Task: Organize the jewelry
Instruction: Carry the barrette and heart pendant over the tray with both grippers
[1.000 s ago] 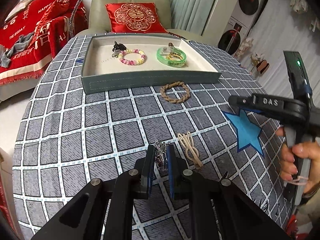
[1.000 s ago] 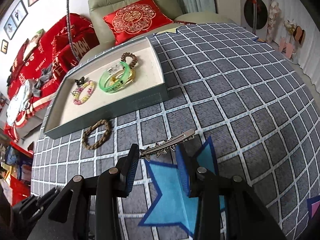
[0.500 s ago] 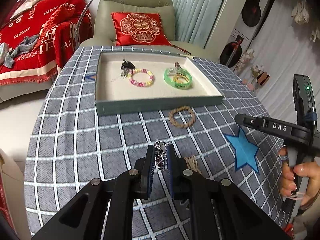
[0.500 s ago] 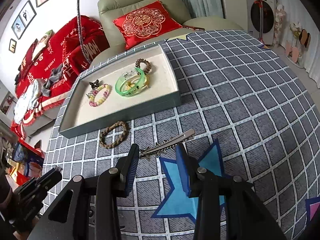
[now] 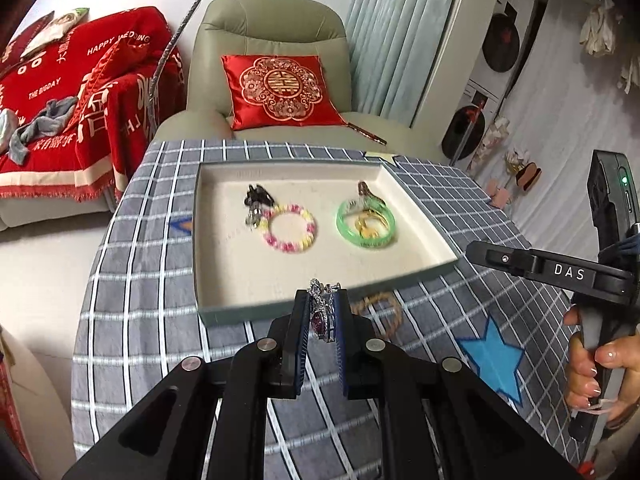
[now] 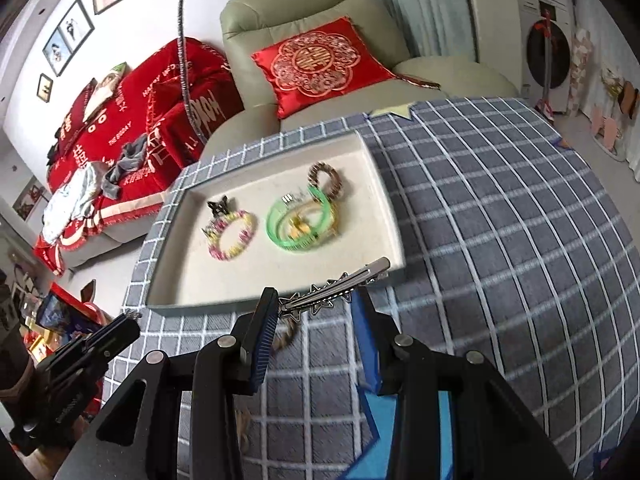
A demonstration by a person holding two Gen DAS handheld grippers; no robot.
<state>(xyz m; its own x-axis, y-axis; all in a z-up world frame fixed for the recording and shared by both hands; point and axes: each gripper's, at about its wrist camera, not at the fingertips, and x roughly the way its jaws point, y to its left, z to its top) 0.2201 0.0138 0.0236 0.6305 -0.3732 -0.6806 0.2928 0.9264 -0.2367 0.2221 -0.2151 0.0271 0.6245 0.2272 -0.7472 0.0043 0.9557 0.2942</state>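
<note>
My left gripper [image 5: 322, 312] is shut on a silver pendant with a purple stone [image 5: 321, 312], held above the near rim of the grey jewelry tray [image 5: 224, 312]. My right gripper [image 6: 316, 306] is shut on a silver star hair clip [image 6: 336, 284], held above the tray's near right corner [image 6: 394, 268]. The tray holds a pink-yellow bead bracelet [image 5: 289, 228], a green bangle [image 5: 366, 226] around gold pieces, a black clip [image 5: 258, 196] and a brown bead ring [image 6: 326, 178]. A brown braided bracelet [image 5: 380, 312] lies on the cloth just outside the tray.
The table has a grey checked cloth with a blue star patch [image 5: 490, 354]. The right gripper's body [image 5: 560, 272] and hand show at right in the left wrist view. A green armchair with a red cushion [image 5: 280, 92] stands behind the table. A red-covered sofa [image 5: 60, 120] is at left.
Both grippers have risen and moved forward toward the tray, each keeping its piece. The beige hair ties on the cloth have dropped out of the left wrist view.
</note>
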